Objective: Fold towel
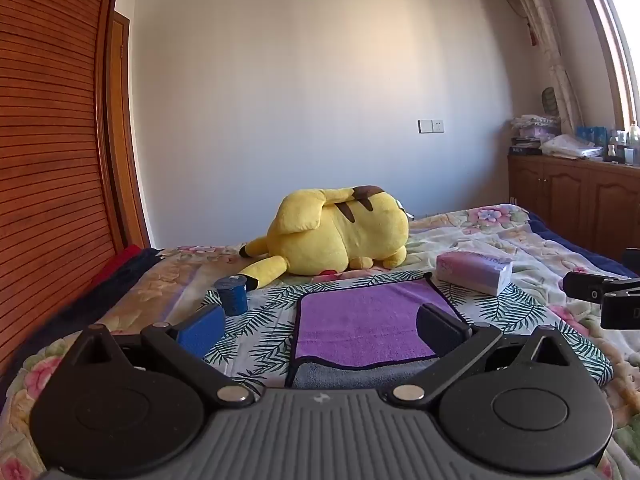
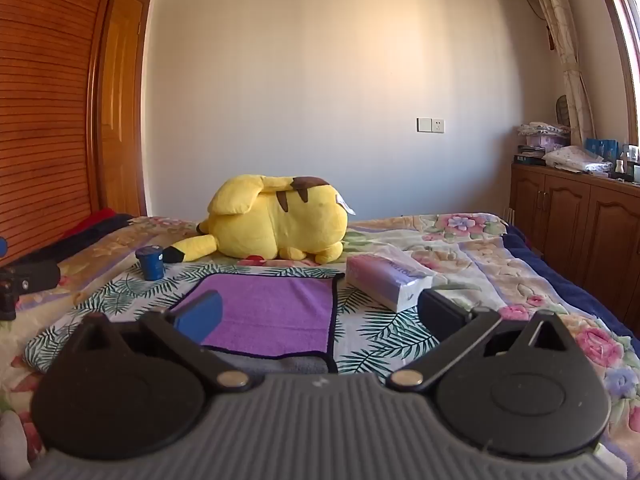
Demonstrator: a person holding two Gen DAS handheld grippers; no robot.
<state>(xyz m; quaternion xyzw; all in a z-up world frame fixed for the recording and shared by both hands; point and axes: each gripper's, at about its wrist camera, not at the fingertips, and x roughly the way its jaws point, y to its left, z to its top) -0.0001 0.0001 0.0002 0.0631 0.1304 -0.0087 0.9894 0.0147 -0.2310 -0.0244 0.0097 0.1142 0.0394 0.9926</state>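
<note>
A purple towel (image 1: 360,320) with a dark hem and a grey underside lies flat on the leaf-print sheet; its near edge shows a grey layer beneath. It also shows in the right wrist view (image 2: 272,312). My left gripper (image 1: 320,326) is open and empty, hovering over the towel's near left part. My right gripper (image 2: 320,316) is open and empty, over the towel's near right edge. The right gripper's side shows at the right edge of the left wrist view (image 1: 600,296).
A yellow plush toy (image 1: 340,232) lies behind the towel. A blue cup (image 1: 232,294) stands to the towel's left, a tissue pack (image 1: 474,272) to its right. A wooden wardrobe (image 1: 48,160) is on the left, cabinets (image 1: 580,200) on the right.
</note>
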